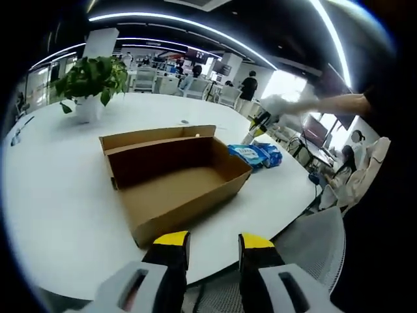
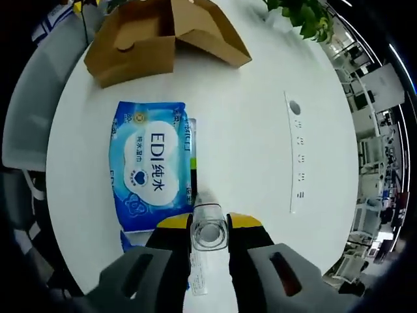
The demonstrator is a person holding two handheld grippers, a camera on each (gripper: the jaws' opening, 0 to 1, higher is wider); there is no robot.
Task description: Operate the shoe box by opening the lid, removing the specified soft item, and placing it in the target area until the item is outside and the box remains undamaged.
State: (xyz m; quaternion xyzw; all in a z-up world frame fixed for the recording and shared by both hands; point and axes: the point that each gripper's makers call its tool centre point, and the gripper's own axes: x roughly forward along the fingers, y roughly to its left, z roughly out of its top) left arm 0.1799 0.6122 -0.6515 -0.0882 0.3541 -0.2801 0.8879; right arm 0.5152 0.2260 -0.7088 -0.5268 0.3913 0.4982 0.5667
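the right hand-held gripper [image 2: 209,225] is clenched on a clear bottle [image 2: 208,236], above the white worktop [image 2: 260,130]. just left of its jaws lies the blue wipes pack [image 2: 151,166]; ahead, the open shoe box [image 2: 156,36]. the left hand-held gripper [image 1: 214,242] is released, jaws apart, with the shoe box [image 1: 172,179] just ahead, the wipes pack [image 1: 255,155] beyond it to the right.

One open brown cardboard shoe box [image 1: 176,182] sits on one round white counter [image 1: 58,195]. There is one blue wet-wipe pack [image 2: 151,166], one clear plastic bottle [image 2: 208,231] and one potted green plant [image 1: 91,81].
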